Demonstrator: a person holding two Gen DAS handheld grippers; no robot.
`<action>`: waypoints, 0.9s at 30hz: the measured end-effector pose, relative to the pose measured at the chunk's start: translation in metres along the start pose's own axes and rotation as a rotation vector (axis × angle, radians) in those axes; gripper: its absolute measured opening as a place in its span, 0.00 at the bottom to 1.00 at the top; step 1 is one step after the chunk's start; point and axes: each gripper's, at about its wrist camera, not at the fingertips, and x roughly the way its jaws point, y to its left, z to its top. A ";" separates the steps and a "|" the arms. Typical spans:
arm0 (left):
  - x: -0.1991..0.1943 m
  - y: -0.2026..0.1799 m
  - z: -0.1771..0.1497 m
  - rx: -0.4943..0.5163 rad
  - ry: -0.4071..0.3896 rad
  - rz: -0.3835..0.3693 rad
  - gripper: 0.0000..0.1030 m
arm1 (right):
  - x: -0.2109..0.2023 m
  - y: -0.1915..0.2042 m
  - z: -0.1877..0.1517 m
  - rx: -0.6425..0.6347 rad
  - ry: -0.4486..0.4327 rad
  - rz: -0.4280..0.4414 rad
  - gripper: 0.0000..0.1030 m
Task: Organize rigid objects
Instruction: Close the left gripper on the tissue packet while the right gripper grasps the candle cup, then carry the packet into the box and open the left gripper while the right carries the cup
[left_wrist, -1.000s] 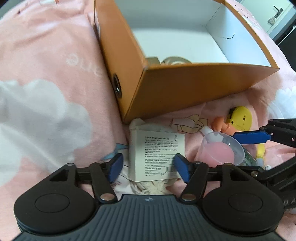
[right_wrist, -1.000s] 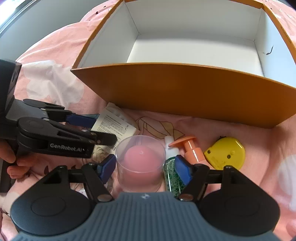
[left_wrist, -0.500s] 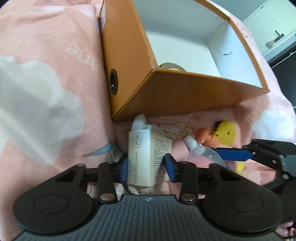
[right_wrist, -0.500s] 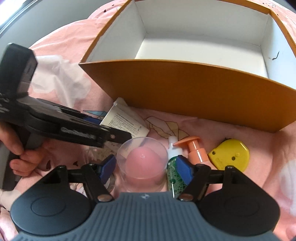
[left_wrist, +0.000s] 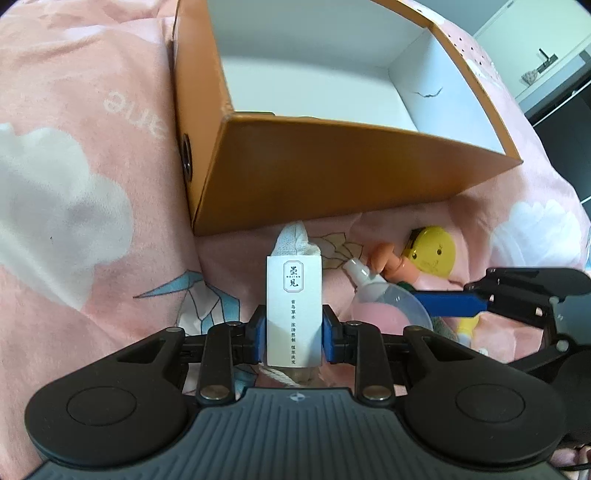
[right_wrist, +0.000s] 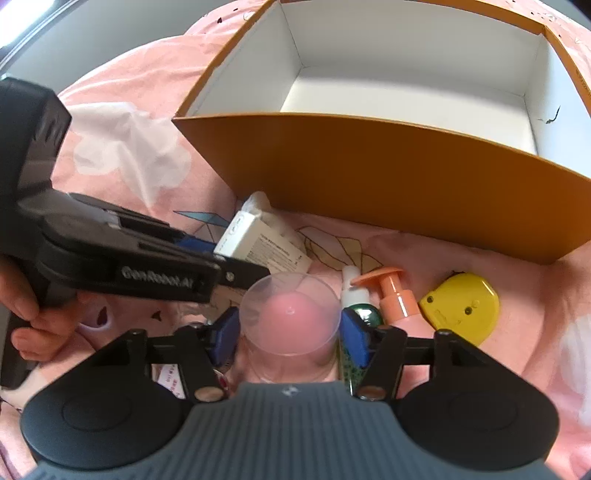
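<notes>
left gripper (left_wrist: 293, 330): jaws clamped, pads gripping | right gripper (right_wrist: 290, 330): jaws closed, at left's 3 o'clock | hand (right_wrist: 27, 325) on left handle

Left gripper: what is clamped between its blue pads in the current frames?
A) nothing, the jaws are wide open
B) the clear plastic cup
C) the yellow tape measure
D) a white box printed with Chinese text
D. In the left wrist view the left gripper has both blue pads pressed against the sides of the white box, while the clear cup sits between the right gripper's fingers.
</notes>
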 end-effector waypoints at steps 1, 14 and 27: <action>-0.003 0.000 -0.001 0.001 -0.007 0.001 0.30 | 0.000 0.000 0.000 0.002 -0.001 0.001 0.57; -0.069 -0.013 -0.009 0.000 -0.109 0.000 0.30 | -0.050 -0.014 0.002 0.054 -0.114 0.039 0.57; -0.136 -0.038 0.028 0.063 -0.298 -0.006 0.30 | -0.121 -0.028 0.026 0.062 -0.310 0.015 0.57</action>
